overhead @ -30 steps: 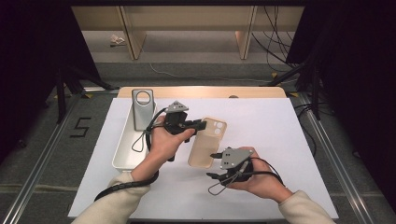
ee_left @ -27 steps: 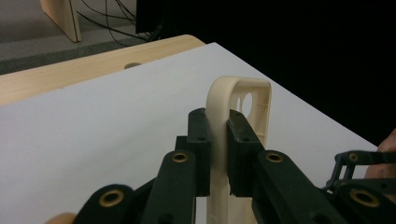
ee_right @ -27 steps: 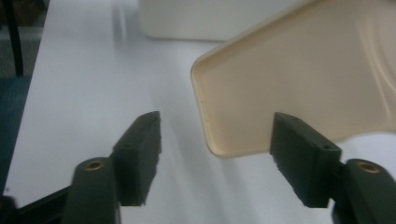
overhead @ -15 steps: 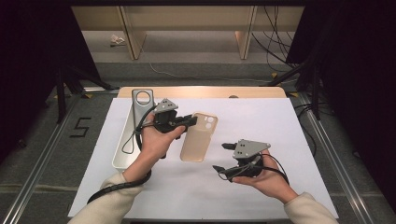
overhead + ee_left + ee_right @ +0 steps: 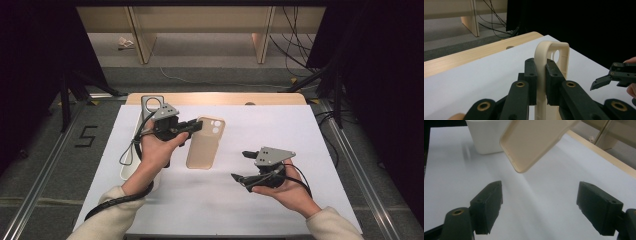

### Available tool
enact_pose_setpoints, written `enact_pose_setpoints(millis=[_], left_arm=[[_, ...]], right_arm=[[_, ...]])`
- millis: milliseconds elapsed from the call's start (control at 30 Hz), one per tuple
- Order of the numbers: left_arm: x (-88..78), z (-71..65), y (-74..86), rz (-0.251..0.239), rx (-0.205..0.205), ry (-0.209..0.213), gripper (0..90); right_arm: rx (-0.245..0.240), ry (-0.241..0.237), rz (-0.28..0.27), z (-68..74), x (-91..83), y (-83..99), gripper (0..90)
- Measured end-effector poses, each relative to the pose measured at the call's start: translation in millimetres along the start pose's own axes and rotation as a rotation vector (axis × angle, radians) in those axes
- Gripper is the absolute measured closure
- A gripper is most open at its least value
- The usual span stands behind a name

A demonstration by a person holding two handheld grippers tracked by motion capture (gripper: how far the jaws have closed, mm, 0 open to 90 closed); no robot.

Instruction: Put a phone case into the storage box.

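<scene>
A beige phone case (image 5: pixel 205 145) hangs over the white table top, camera cut-outs at its far end. My left gripper (image 5: pixel 196 126) is shut on its long edge near that end. In the left gripper view the pads (image 5: pixel 531 75) press the case's rim (image 5: pixel 551 57) from both sides. My right gripper (image 5: pixel 240 165) is to the right of the case and apart from it. Its jaws have just been opening and stand wide, with nothing between them. In the right gripper view (image 5: pixel 539 205) the case (image 5: pixel 536 142) floats ahead, above bare table.
A white tray (image 5: pixel 127 172) lies along the table's left side, behind my left hand, with a grey phone (image 5: pixel 148 103) at its far end. The same tray (image 5: pixel 486 137) stands beyond the case in the right gripper view. The table's wooden edge (image 5: pixel 250 98) runs along the back.
My left hand has carried the case to the left, toward the tray. My right gripper has drawn back to the right, away from the case's near end, with its jaws wider.
</scene>
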State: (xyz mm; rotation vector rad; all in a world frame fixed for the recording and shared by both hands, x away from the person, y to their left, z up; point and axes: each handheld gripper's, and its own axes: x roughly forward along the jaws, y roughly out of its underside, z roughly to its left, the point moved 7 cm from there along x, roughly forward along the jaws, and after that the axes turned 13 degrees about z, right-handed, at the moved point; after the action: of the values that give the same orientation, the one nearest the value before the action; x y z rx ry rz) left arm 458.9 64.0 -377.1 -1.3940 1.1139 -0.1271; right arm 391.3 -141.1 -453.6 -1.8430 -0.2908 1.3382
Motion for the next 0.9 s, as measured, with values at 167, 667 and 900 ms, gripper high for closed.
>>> enact_pose_setpoints(millis=[167,667,900], left_arm=[[-9.5,7.2,-1.7,-0.020,-0.010,-0.010,81.4],[-33.1,31.3,-8.5,-0.064,-0.036,-0.053,81.4],[-41.8,40.3,-11.4,-0.080,-0.044,-0.065,81.4]], right_arm=[[0.017,0.010,-0.014,-4.2,-2.9,1.2,20.8],[0.119,0.043,-0.063,-24.8,-18.7,12.0,17.6],[0.132,0.054,-0.065,-28.6,-20.8,15.6,17.6]])
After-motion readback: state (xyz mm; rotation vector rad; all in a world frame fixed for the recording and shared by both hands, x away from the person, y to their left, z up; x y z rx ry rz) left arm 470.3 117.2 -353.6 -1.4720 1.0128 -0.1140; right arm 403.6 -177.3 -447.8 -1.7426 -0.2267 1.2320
